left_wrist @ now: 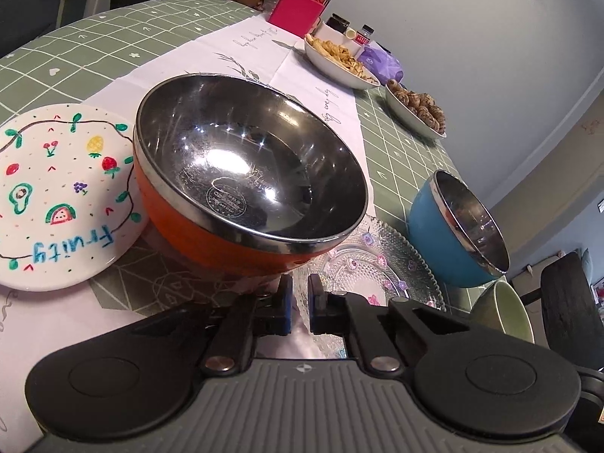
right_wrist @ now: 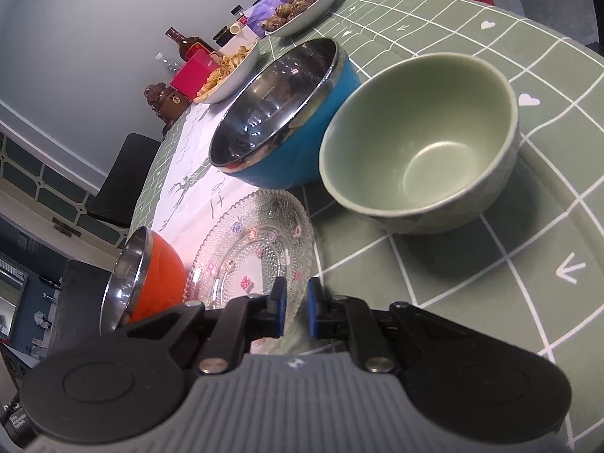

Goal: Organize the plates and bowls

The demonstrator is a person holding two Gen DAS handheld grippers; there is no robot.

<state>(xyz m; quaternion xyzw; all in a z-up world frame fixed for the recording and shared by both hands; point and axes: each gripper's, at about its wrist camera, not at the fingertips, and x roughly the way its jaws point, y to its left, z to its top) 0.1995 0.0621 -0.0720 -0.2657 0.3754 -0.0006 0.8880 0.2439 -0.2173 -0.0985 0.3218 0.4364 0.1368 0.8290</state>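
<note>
Fingers of the left gripper (left_wrist: 300, 304) stand a narrow gap apart and grip nothing; their blue pads hover just short of the orange bowl (left_wrist: 241, 234), whose steel-lined mouth fills the view ahead. Off to its left lies the painted plate (left_wrist: 56, 196), its rim tucked against the orange bowl's side. To the right of the fingers sits the glass plate (left_wrist: 381, 260), beyond it the blue bowl (left_wrist: 434, 234), and at the right edge a sliver of the green bowl (left_wrist: 506, 309).

The right gripper (right_wrist: 294, 307) is likewise slightly parted and empty, poised over the near rim of the glass plate. Ahead and to its right stands the green bowl, upright and empty, with the blue bowl touching it on the far left.

All of this rests on a green checked tablecloth (right_wrist: 490, 264) with a white runner (left_wrist: 264, 56) down the middle. Farther back are two dishes of food (left_wrist: 339, 60), a pink box (left_wrist: 296, 9) and bottles against a grey wall.

The painted plate reads "Fruity" in blue. The stamp inside the orange bowl is too small to read.
</note>
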